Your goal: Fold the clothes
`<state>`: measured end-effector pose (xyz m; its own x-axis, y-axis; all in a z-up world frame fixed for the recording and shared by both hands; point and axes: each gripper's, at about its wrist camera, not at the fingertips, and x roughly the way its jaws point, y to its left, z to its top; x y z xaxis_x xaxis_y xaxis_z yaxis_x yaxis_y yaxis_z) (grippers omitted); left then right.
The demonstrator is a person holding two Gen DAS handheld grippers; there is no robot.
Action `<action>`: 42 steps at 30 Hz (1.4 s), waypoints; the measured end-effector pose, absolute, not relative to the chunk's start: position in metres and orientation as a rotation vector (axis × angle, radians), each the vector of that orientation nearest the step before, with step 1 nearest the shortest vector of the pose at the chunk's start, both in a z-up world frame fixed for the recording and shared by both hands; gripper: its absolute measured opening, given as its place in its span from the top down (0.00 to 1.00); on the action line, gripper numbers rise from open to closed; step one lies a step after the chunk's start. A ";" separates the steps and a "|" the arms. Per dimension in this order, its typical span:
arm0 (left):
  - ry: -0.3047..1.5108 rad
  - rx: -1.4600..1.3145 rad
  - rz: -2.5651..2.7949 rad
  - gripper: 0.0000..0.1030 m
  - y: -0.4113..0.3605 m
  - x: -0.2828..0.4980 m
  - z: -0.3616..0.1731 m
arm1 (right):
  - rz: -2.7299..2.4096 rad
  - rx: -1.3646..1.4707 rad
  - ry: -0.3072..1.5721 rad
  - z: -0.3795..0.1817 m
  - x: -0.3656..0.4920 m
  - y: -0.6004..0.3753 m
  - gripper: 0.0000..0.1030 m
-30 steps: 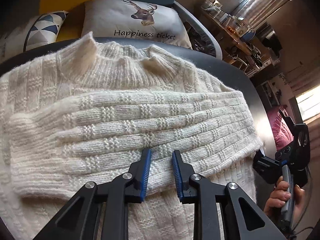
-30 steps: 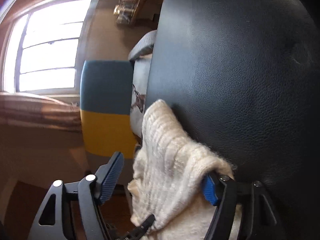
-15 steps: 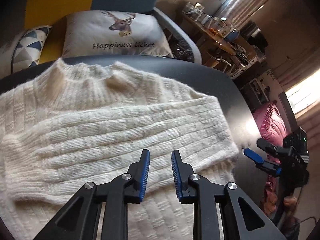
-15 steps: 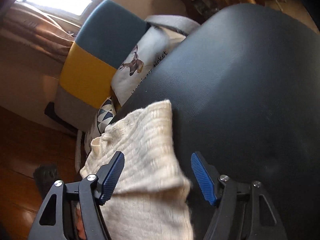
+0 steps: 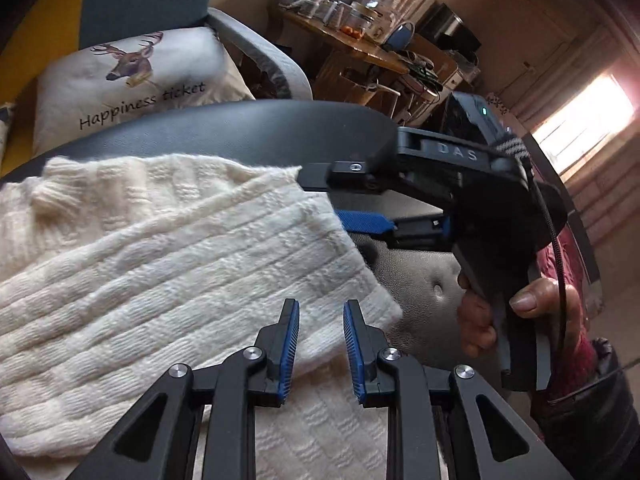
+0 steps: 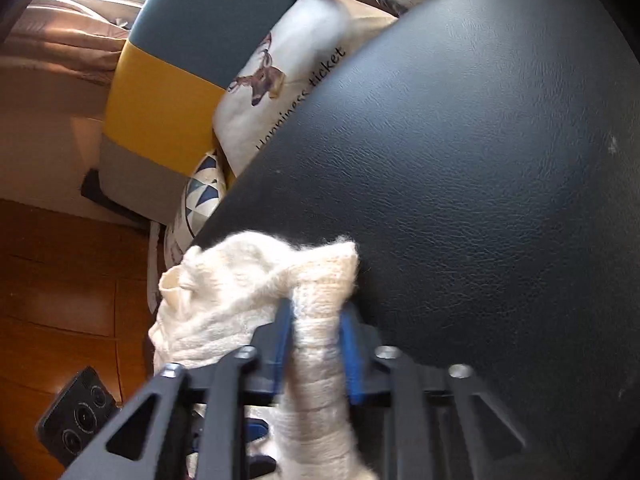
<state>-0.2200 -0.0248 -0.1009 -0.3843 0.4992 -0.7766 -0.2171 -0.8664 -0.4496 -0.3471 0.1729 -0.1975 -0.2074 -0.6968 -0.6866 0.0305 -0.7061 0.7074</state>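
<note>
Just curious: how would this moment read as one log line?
right gripper: shut on cream knit sweater edge | left gripper: open above folded sleeve | surface: black leather seat

A white cushion point(image 5: 132, 80) printed with a deer head and the words "Happiness ticket" leans behind a black leather seat point(image 6: 460, 168). Beside it sits a second cushion point(image 6: 204, 196) with a blue triangle pattern. Both rest against a chair back point(image 6: 176, 80) in teal, yellow and grey blocks. A cluttered wooden counter point(image 5: 360, 48) stands farther back, and bright windows point(image 5: 584, 116) light the room above a wooden floor point(image 6: 60, 280).
</note>
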 end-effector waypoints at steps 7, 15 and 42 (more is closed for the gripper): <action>-0.364 -1.457 2.219 0.74 -0.009 -0.224 -0.127 | -2.224 1.485 -0.341 -0.173 -0.334 0.147 0.89; -0.453 -1.470 2.186 0.74 -0.017 -0.229 -0.130 | -2.251 1.441 -0.430 -0.168 -0.329 0.166 0.84; -0.763 -1.476 2.403 0.68 -0.144 -0.180 -0.116 | -2.204 1.524 0.087 -0.163 -0.278 0.107 0.87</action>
